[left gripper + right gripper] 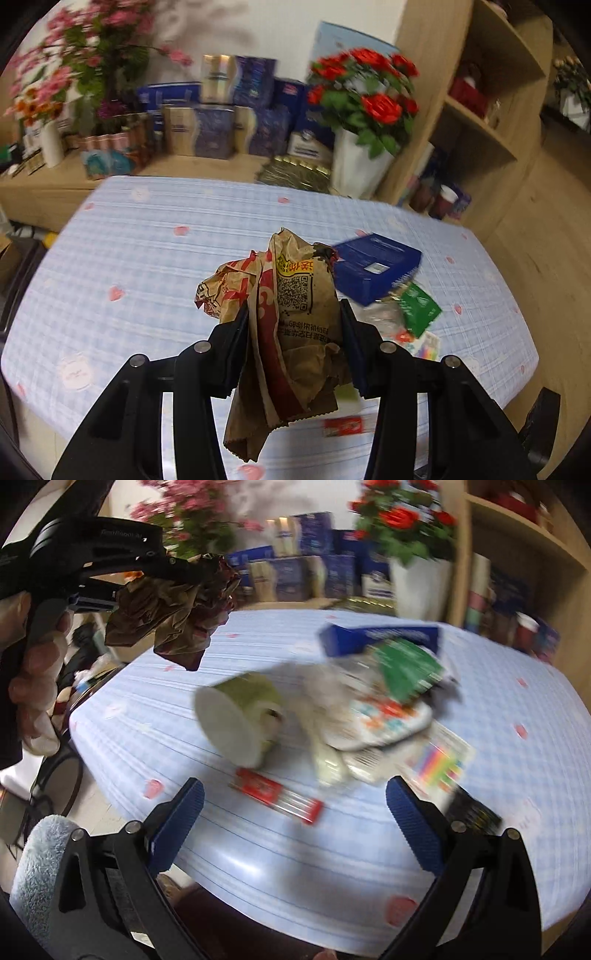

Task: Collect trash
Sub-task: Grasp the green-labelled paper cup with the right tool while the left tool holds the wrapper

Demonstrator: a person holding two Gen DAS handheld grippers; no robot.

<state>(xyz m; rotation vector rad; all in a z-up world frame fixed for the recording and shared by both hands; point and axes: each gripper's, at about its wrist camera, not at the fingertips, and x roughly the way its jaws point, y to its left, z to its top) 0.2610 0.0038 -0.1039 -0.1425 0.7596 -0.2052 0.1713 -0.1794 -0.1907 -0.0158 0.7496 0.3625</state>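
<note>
Above blue checked tablecloth (155,229), my left gripper (293,325) clamps crumpled brown paper wrapper (291,310); right gripper (295,819) gapes wide w/ nothing between.

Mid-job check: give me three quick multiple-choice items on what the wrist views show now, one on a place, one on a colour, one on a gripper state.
1. Where is the crumpled brown paper bag?
A. flat on the table
B. between the left gripper's fingers, off the table
C. on the shelf

2. What colour is the box lying on the checked tablecloth?
A. blue
B. yellow
C. white

3. How is the right gripper?
A. shut on the cup
B. shut on the red wrapper
C. open, holding nothing

Answers:
1 B, both pads press the bag's sides and the right wrist view shows it hanging above the cloth.
2 A, its top and sides are dark blue.
3 C, its blue pads stand wide apart over the cloth with the red wrapper lying untouched between them.
</note>
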